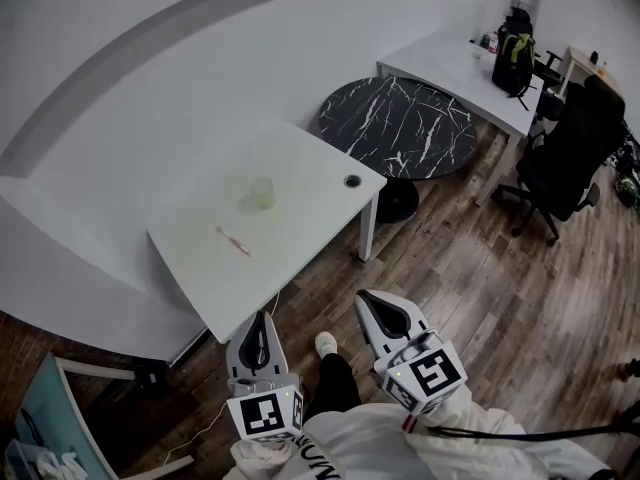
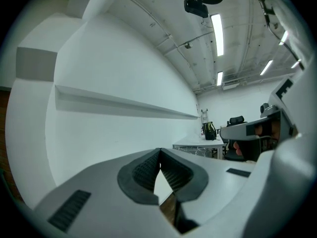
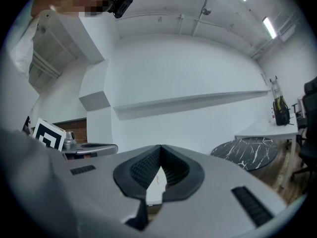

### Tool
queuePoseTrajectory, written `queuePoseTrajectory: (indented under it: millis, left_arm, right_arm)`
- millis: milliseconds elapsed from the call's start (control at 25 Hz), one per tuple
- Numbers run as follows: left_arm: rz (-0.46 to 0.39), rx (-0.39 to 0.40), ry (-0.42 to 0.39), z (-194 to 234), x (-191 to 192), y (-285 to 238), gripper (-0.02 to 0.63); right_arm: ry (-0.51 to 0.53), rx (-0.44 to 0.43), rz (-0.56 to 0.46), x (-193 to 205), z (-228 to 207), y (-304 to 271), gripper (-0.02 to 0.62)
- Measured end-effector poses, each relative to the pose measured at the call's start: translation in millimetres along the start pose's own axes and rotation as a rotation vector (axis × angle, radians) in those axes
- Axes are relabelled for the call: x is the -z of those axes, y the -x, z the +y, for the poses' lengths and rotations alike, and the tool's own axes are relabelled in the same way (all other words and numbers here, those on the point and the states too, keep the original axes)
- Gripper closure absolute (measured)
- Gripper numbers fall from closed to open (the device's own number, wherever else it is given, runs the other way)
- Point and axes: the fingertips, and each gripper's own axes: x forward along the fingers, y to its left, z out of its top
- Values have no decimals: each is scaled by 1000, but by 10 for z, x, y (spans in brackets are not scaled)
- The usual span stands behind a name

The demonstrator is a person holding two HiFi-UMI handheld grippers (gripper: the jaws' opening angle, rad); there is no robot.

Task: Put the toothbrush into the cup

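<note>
Both pairs of jaws are shut tight, and nothing is held in either one. On our left gripper [image 1: 264, 318] the two dark bumpy pads [image 2: 144, 173] meet at the tips, and our right gripper [image 1: 368, 301] looks just the same. We hold both grippers out over the wood floor [image 1: 470, 298], near the close edge of the white table [image 1: 310, 178] and well apart from the things on it. The toothbrush [image 1: 234, 240] is a thin little stick, pale with some pink on it. It lies flat on the table top, not in the cup [image 1: 262, 193]. The cup is see-through with a bit of green, and it stands upright a little farther back, near the toothbrush but not touching it. The toothbrush is so small from the head view that we cannot tell which end has the bristles. The cup is pale and hard to pick out against the white top. In the two gripper views the jaws cover most of the table, so we cannot make out the cup there. Our own body is cut off at the bottom edge, and only one shoe [image 1: 325, 343] peeks out.
</note>
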Motion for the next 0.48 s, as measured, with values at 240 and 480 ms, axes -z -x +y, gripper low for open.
queuePoseTrajectory:
  millis: [240, 480]
  left_arm:
    - [34, -1, 19, 381, 170, -721, 595]
    - [55, 1, 31, 823, 192, -1543, 595]
  right_arm:
    - [-12, -8, 42, 143, -236, -836, 591]
    - [8, 7, 71, 120, -482, -1791, 591]
